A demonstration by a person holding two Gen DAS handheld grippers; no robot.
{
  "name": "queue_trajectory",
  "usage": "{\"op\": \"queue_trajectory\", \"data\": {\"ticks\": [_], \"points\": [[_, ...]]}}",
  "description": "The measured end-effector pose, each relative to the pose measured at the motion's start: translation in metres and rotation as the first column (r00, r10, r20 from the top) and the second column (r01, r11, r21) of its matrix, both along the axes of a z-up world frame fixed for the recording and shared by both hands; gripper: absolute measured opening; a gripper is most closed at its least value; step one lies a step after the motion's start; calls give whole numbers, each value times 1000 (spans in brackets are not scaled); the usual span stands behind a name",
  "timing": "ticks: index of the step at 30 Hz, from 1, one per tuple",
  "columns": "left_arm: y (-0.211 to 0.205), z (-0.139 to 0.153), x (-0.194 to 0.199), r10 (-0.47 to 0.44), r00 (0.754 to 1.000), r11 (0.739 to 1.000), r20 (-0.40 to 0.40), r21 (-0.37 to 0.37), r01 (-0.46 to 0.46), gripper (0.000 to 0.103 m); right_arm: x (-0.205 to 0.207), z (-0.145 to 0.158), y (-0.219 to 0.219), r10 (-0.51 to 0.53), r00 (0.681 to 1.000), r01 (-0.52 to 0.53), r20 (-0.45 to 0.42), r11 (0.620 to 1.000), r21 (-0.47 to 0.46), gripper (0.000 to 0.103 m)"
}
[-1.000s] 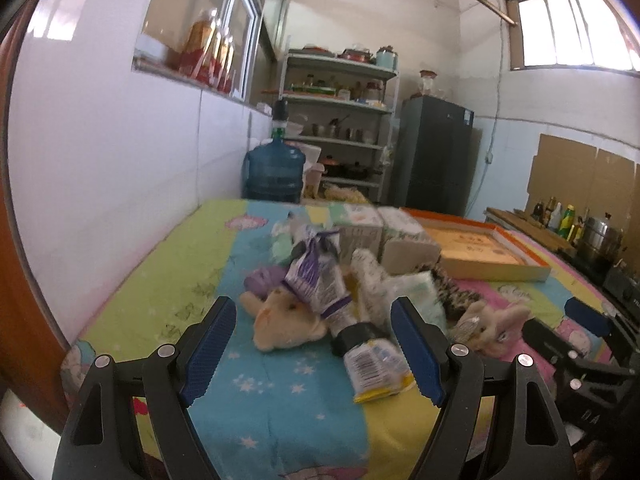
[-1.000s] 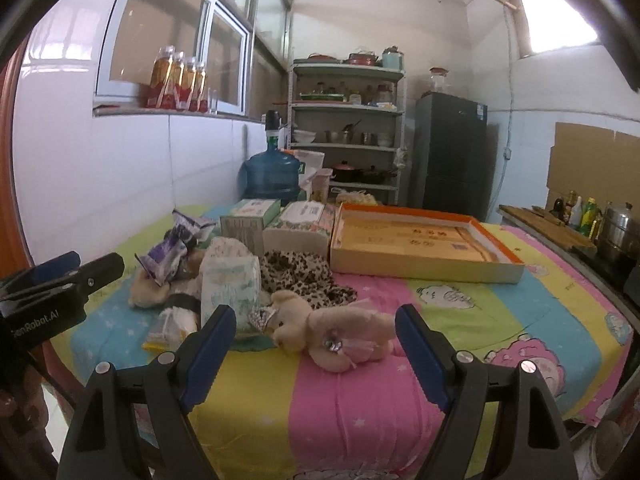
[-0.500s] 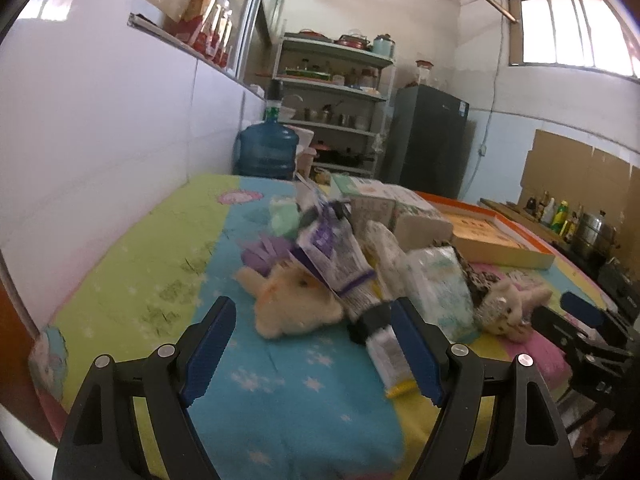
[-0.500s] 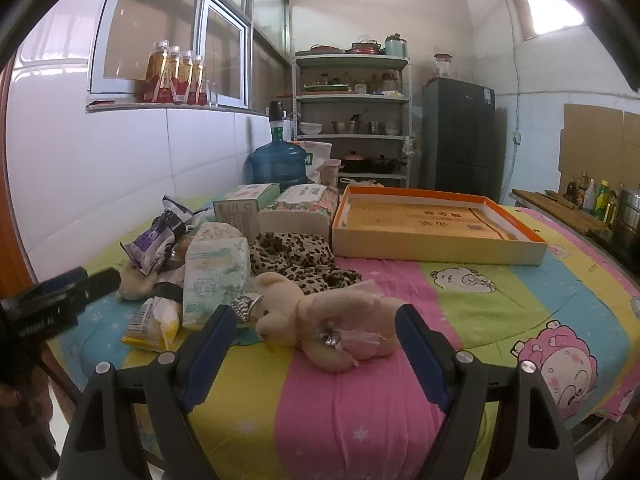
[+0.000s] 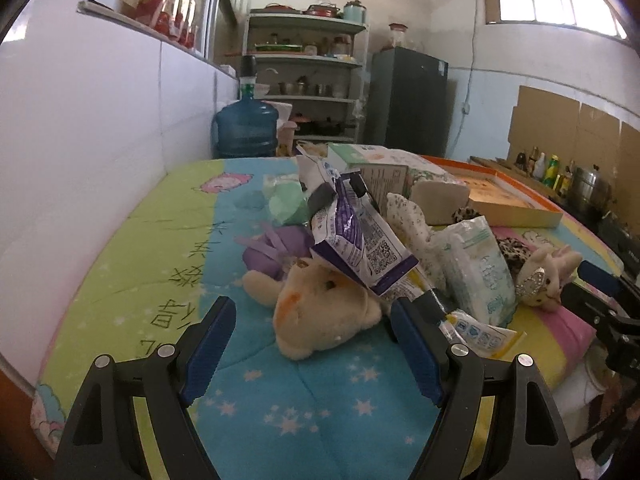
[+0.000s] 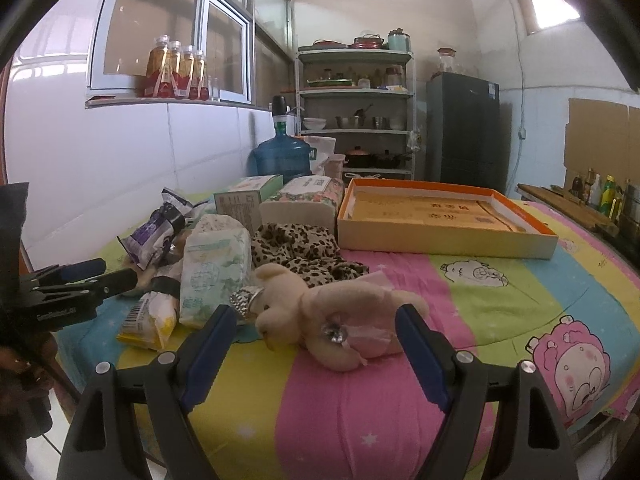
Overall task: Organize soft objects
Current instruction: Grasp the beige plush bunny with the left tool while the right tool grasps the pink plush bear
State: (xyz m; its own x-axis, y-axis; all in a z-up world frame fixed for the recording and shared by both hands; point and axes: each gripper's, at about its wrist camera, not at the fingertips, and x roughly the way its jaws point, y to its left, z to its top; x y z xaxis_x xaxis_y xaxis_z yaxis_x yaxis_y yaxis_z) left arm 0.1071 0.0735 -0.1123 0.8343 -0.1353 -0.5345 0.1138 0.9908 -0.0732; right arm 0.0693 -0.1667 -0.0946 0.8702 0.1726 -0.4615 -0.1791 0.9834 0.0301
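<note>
Both grippers are spread wide with nothing in them. The left gripper (image 5: 310, 334) sits low just in front of a cream plush (image 5: 320, 312) on the counter (image 5: 280, 408), a purple packet (image 5: 360, 240) leaning on top of it. The right gripper (image 6: 312, 342) is right by the pink-dressed bunny (image 6: 336, 320). Behind that a wipes pack (image 6: 212, 272), then a leopard cloth (image 6: 300, 248). Farther right, the orange tray (image 6: 440, 236) has flat printed cardboard lying in it.
</note>
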Motion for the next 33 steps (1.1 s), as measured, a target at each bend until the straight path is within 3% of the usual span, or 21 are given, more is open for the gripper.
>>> {"op": "queue_trajectory", "data": {"ticks": [10,15,19,20,21,29,33], "points": [[-3,-11,33,0,997,1000,-82,-10,-1,81,4,-2,-9,-23,1000,23,-12,999,22,82],[-3,-16,41,-10,993,999,-115,-37,5,75,7,-5,-14,-34,999,34,-23,999,31,82],[-5,-17,41,-9,994,999,-108,-34,5,66,9,-5,-18,-33,999,34,-24,999,30,82],[-4,-17,41,-10,994,999,-105,-40,6,56,9,-5,-19,-35,999,36,-23,999,27,82],[-2,-18,39,-6,995,999,-103,-41,1,54,8,-6,-20,-37,999,38,-22,999,27,82],[2,-18,34,-9,996,998,-88,-66,3,53,17,-6,-21,-1,1000,2,-29,1000,16,82],[14,-16,26,1,998,997,-64,-77,-6,52,26,0,-29,71,996,-71,-46,997,12,82]]}}
